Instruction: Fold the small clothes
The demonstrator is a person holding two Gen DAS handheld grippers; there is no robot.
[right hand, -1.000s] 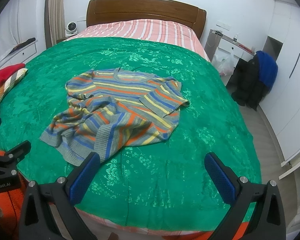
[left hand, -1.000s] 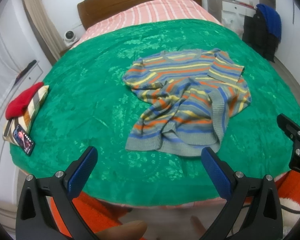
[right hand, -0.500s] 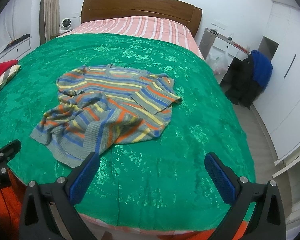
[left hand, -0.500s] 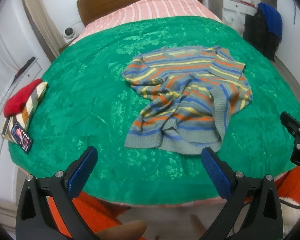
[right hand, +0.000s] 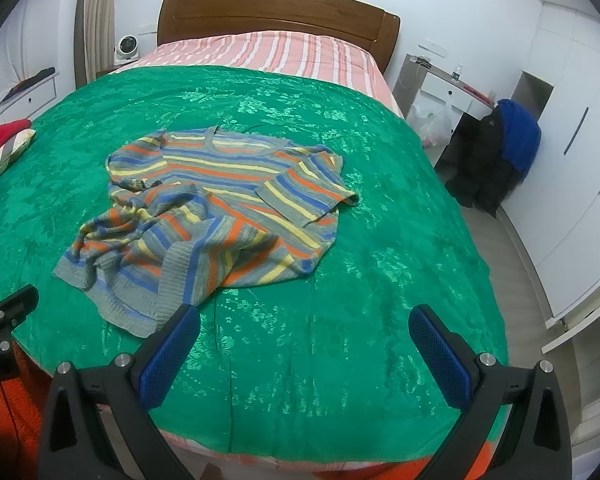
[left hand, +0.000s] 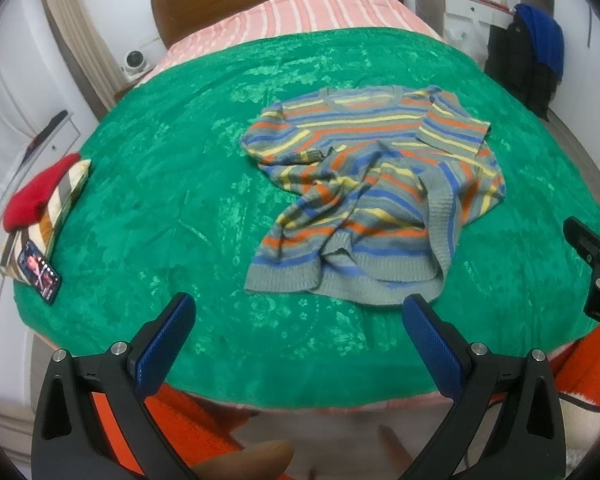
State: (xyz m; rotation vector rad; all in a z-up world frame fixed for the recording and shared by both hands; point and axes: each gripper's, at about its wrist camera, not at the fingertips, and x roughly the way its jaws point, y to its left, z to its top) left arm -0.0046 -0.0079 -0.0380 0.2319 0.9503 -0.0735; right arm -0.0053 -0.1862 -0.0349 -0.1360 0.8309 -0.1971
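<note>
A small striped knit sweater (left hand: pixel 372 196), grey with orange, blue and yellow bands, lies crumpled on the green bedspread (left hand: pixel 171 184), its lower half bunched and twisted. It also shows in the right wrist view (right hand: pixel 219 216). My left gripper (left hand: pixel 300 320) is open and empty, just short of the sweater's grey hem at the bed's foot. My right gripper (right hand: pixel 304 332) is open and empty over the bedspread (right hand: pixel 380 240), its left finger close to the hem's right corner.
A folded stack with a red garment (left hand: pixel 39 192) and a phone (left hand: pixel 39 272) lies at the bed's left edge. A wooden headboard (right hand: pixel 275 12) is at the far end. A dark and blue jacket pile (right hand: pixel 496 156) and white wardrobes stand right of the bed.
Both grippers have moved forward and lower toward the foot of the bed, so the sweater's hem sits closer to the fingers. Jaws stay open. The sweater has not moved.
</note>
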